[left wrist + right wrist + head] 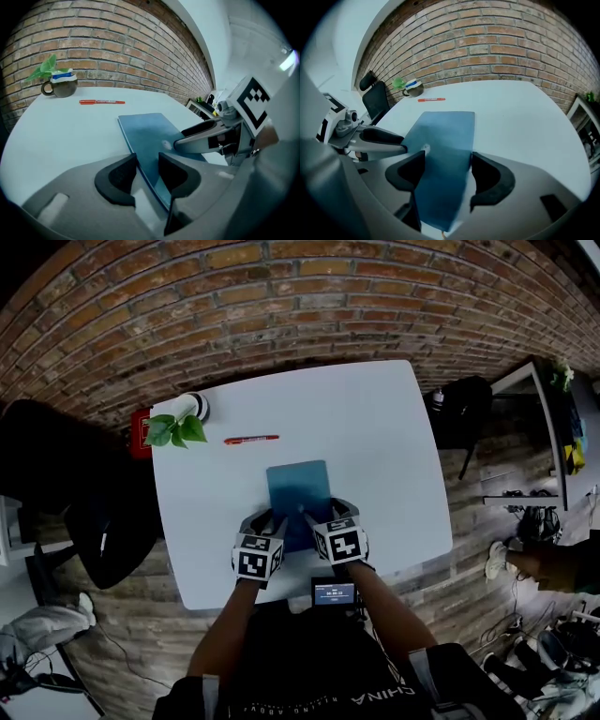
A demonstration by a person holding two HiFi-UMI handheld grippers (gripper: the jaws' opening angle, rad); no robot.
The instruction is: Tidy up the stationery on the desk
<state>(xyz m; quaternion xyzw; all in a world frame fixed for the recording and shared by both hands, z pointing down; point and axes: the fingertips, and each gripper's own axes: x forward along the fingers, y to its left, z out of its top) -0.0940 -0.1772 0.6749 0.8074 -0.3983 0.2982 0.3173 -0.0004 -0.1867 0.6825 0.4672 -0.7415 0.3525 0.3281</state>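
Notebook (298, 489), blue and closed, lies flat near the table's (384, 427) front edge. My left tool (266, 524) and right tool (327, 517) sit over its near end, jaws spread, pinching nothing. Beyond it, the red pen (251, 439) lies loose near the mug (194, 407). I judge the tidying barely begun.

The table (394, 446) is plain white. The notebook (298, 486) on it is a flat, unpatterned blue. Toward the far left corner are a red pen (251, 439) and a dark brown mug (61, 86) with bright green leaves (175, 430). The left gripper (269, 521) and right gripper (322, 515) are grey, with black pads (119, 180) and black-and-white square markers. The wall (281, 296) is red-brown brick with pale mortar.
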